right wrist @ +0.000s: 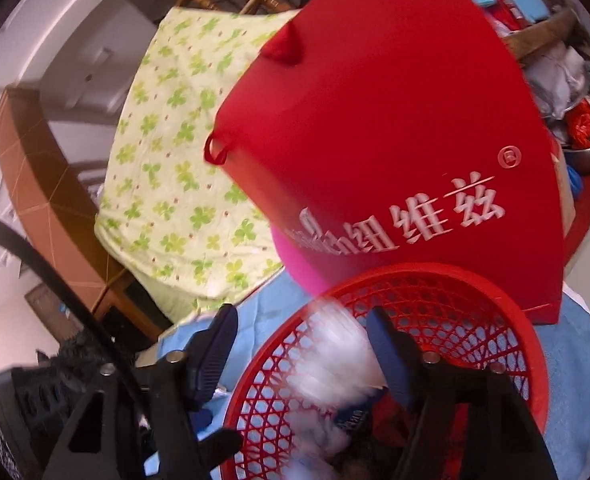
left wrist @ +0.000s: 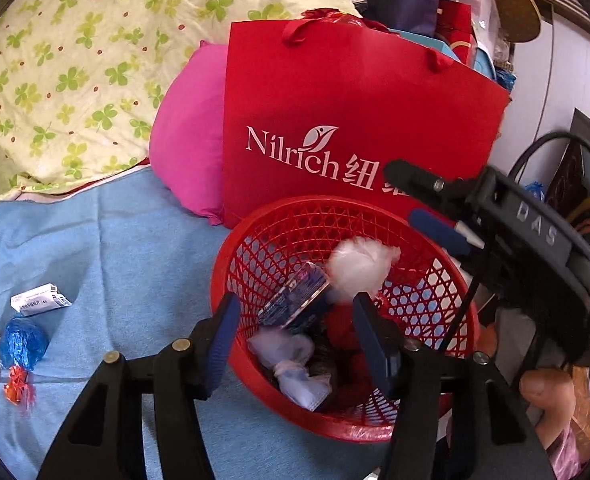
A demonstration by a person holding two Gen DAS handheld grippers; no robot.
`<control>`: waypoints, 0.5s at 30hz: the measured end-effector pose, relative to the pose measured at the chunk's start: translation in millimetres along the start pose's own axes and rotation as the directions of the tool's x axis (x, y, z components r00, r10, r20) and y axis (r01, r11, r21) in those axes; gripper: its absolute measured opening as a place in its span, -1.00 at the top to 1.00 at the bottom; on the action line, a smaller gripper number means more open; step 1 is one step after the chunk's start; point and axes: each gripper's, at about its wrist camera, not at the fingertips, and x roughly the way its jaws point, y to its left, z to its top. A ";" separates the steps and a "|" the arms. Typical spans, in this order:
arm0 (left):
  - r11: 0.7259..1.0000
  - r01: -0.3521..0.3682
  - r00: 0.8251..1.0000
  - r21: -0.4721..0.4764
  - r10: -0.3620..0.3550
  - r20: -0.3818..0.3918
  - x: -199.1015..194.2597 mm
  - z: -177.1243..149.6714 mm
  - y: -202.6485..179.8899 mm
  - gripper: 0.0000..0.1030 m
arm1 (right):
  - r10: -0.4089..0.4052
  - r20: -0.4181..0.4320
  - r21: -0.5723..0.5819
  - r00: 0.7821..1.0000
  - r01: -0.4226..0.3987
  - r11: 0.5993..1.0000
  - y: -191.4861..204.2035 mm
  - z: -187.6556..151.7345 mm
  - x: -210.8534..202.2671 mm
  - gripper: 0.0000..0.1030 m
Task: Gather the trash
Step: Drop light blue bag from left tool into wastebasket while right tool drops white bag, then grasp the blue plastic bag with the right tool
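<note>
My right gripper [right wrist: 301,344] is open over the round red plastic mesh basket [left wrist: 447,280], and a blurry white crumpled plastic ball [left wrist: 357,266] is inside. My left gripper [left wrist: 293,330] is open too. If I bump the rim, the basket could tip and spill.

R gripper [right wrist: 301,344] jaws apart over basket [right wrist: 531,344], white wad [right wrist: 335,360] blurred.

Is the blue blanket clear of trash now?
No: a blue wrapper, white packet and red wrapper lie on the blanket.
</note>
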 end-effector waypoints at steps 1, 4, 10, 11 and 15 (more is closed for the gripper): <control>1.000 -0.008 1.000 0.001 0.008 0.001 -2.1 -1.7 2.1 -0.16 | -0.001 0.017 -0.006 1.000 0.001 1.000 0.2 0.0 -3.1 -0.38; 1.000 -0.026 1.000 -0.013 0.026 -0.003 -7.2 -6.9 13.6 -0.16 | 0.011 0.041 -0.021 0.999 -0.010 1.000 6.2 -0.4 -7.8 -0.38; 0.992 -0.097 0.995 -0.076 0.095 -0.031 -22.5 -31.8 51.9 -0.16 | 0.073 0.038 -0.103 0.997 -0.069 0.992 38.8 -9.6 -0.1 -0.38; 0.990 -0.111 0.993 -0.087 0.109 -0.035 -26.3 -37.3 59.9 -0.16 | 0.088 0.041 -0.124 0.995 -0.082 0.989 46.9 -12.8 0.2 -0.38; 0.974 -0.186 0.982 -0.129 0.179 -0.065 -41.1 -62.4 96.5 -0.17 | 0.147 0.045 -0.217 0.988 -0.134 0.967 80.8 -27.6 2.2 -0.38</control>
